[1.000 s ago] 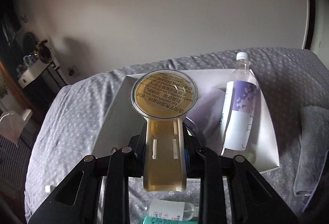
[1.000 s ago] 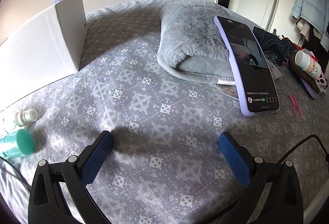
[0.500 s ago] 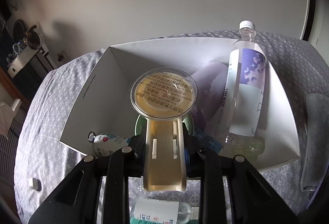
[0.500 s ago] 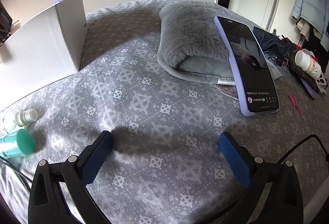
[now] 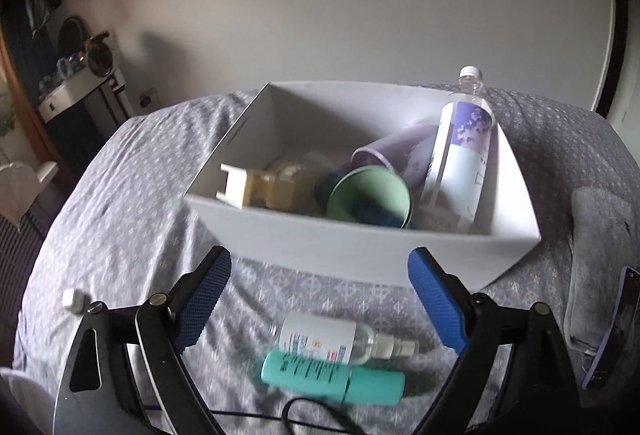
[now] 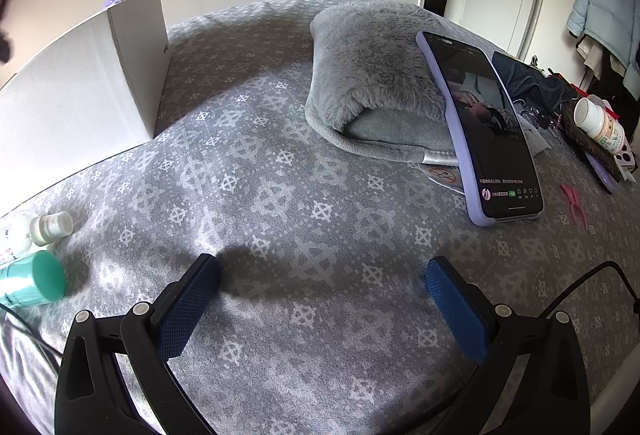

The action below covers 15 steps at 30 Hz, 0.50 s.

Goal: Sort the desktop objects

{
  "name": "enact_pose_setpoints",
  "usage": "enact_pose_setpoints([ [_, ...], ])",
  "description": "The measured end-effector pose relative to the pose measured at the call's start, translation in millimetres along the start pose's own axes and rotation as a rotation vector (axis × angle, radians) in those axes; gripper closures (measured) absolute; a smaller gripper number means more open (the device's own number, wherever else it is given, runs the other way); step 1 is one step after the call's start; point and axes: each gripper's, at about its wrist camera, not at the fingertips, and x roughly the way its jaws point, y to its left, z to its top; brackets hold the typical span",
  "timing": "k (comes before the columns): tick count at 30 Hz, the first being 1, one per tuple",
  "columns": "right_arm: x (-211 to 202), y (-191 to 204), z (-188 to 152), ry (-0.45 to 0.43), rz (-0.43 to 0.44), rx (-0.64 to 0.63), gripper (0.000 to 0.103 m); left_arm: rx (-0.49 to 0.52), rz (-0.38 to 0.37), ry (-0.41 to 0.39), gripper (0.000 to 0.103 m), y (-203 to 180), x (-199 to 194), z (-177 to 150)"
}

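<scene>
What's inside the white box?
In the box: a tall bottle, a purple cup, a green cup and a yellowish dispenser. The front wall hides the bottom.

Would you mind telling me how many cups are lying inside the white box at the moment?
2. A green cup lies on its side at the front middle of the white box, and a purple cup lies tipped just behind it, against the tall bottle. More may be hidden underneath.

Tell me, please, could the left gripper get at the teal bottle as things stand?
Probably yes: the left gripper is open and empty, the teal bottle lies just below it on the bedspread, uncovered, though the spray bottle lies right alongside.
</scene>
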Motion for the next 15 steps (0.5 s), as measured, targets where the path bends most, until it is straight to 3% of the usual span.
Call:
enact_pose_setpoints([
  [3,0,0,0,0.0,0.0,0.0,0.0,-0.036,0.004,0.05,0.005,13,-3,-42],
  [11,-1,1,0,-0.001,-0.002,-0.002,0.0,0.043,-0.005,0.294,0.004,11,28,-152],
  [15,-2,1,0,-0.001,0.0,0.0,0.0,-0.061,-0.025,0.217,0.0,20,10,-175],
])
